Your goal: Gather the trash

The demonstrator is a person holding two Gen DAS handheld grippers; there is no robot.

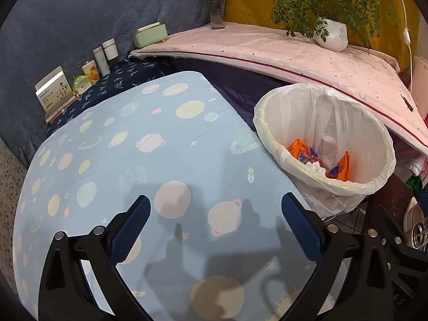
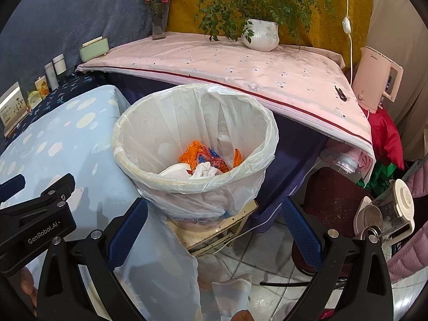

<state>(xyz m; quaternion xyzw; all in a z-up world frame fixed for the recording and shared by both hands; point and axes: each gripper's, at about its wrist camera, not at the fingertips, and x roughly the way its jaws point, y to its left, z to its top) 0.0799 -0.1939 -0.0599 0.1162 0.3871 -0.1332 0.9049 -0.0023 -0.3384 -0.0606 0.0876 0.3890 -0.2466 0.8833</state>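
Observation:
A white bin (image 1: 270, 131) (image 2: 128, 144) lined with a clear plastic bag stands beside the table's right edge. Inside lie orange wrappers (image 1: 302, 151) (image 2: 196, 151) and crumpled white paper (image 2: 204, 171). My left gripper (image 1: 215, 215) hovers open over the light blue planet-print tablecloth (image 1: 120, 160), with nothing between its blue pads. My right gripper (image 2: 214, 220) is open too, just in front of and below the bin's rim, empty. The left gripper's black body (image 2: 34, 219) shows at the left of the right wrist view.
Boxes and bottles (image 1: 80, 77) line the back left. A raised pink-covered surface (image 1: 294, 53) carries a flower vase (image 1: 216, 8) and a potted plant (image 1: 331, 32). A pink kettle (image 2: 374, 80), a dark stool (image 2: 331, 206) and clutter sit right of the bin, which rests on a wooden stand (image 2: 222, 230).

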